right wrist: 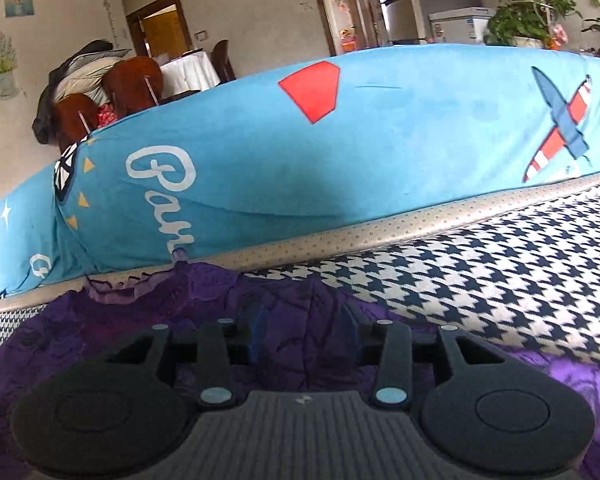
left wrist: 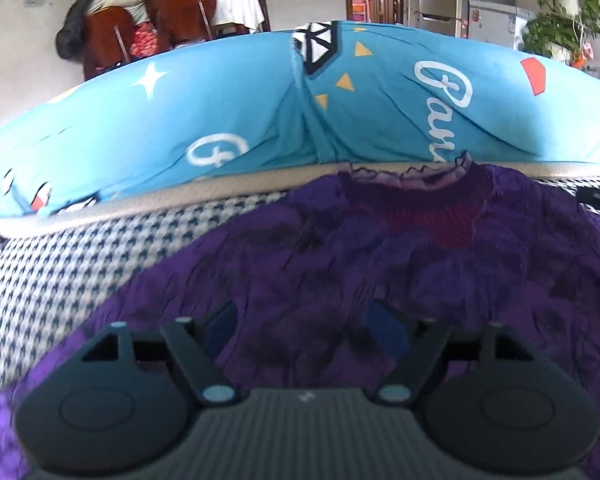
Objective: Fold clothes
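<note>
A purple knitted garment point(left wrist: 380, 248) with a ruffled lilac collar point(left wrist: 420, 172) lies spread on a houndstooth cushion point(left wrist: 80, 264). My left gripper point(left wrist: 304, 324) hovers over the garment's middle. It is open wide, with nothing between its blue pads. In the right wrist view the same garment point(right wrist: 204, 300) lies with its collar point(right wrist: 116, 292) at the far left. My right gripper point(right wrist: 306, 330) is low over the garment's right part. Its jaws stand partly apart, and a raised fold of purple fabric point(right wrist: 308, 312) sits between the fingers.
A big blue printed quilt point(left wrist: 220, 100) point(right wrist: 340, 160) is piled behind the cushion's beige piped edge point(left wrist: 180, 196). Bare houndstooth cushion point(right wrist: 480, 280) extends to the right of the garment. Wooden chairs point(left wrist: 180, 12), a fridge point(right wrist: 400, 4) and potted plants point(right wrist: 528, 4) stand far behind.
</note>
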Demonstrator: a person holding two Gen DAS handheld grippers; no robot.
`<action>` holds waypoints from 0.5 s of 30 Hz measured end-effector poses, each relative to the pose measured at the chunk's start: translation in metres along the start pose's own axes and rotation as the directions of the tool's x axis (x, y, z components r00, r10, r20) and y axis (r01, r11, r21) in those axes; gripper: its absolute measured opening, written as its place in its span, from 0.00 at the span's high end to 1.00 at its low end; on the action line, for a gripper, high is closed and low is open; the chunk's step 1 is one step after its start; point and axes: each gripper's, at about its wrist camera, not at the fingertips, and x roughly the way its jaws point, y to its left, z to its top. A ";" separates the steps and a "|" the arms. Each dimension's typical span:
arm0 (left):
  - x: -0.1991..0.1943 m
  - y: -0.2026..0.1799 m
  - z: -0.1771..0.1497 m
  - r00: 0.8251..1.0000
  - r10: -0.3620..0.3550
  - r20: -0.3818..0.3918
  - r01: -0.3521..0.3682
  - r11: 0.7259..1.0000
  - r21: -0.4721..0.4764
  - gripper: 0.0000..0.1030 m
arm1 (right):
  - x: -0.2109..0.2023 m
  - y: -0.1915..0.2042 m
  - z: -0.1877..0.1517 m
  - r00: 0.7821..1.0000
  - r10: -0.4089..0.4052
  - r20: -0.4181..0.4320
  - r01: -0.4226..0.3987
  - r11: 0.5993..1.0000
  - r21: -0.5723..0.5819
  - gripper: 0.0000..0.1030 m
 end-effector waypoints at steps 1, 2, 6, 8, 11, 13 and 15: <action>-0.006 0.003 -0.007 1.000 0.005 0.010 -0.005 1.000 -0.010 0.21 | 0.005 0.001 0.001 1.000 -0.006 -0.005 0.006 1.000 -0.010 0.58; -0.011 0.005 -0.014 1.000 0.010 0.020 -0.010 1.000 -0.018 0.21 | 0.009 0.002 0.002 1.000 -0.019 -0.005 0.019 1.000 -0.019 0.58; -0.011 0.007 -0.023 1.000 -0.012 0.013 0.012 0.999 -0.036 0.21 | 0.026 0.009 0.007 1.000 -0.027 -0.005 0.027 0.998 -0.064 0.57; -0.012 0.005 -0.022 0.999 -0.023 0.028 0.024 0.999 -0.027 0.21 | 0.036 0.014 0.006 0.998 -0.054 -0.013 0.052 0.994 -0.095 0.57; -0.014 0.001 -0.021 0.998 -0.038 0.047 0.039 0.999 -0.012 0.21 | 0.048 0.018 0.001 0.998 -0.059 -0.037 0.054 0.990 -0.128 0.57; -0.013 -0.001 -0.021 0.998 -0.044 0.047 0.044 0.999 -0.005 0.21 | 0.052 0.020 -0.002 0.997 -0.073 -0.034 0.067 0.985 -0.156 0.70; -0.011 -0.003 -0.021 0.998 -0.042 0.040 0.042 0.999 0.002 0.21 | 0.052 0.020 -0.004 0.997 -0.080 -0.024 0.075 0.984 -0.161 0.83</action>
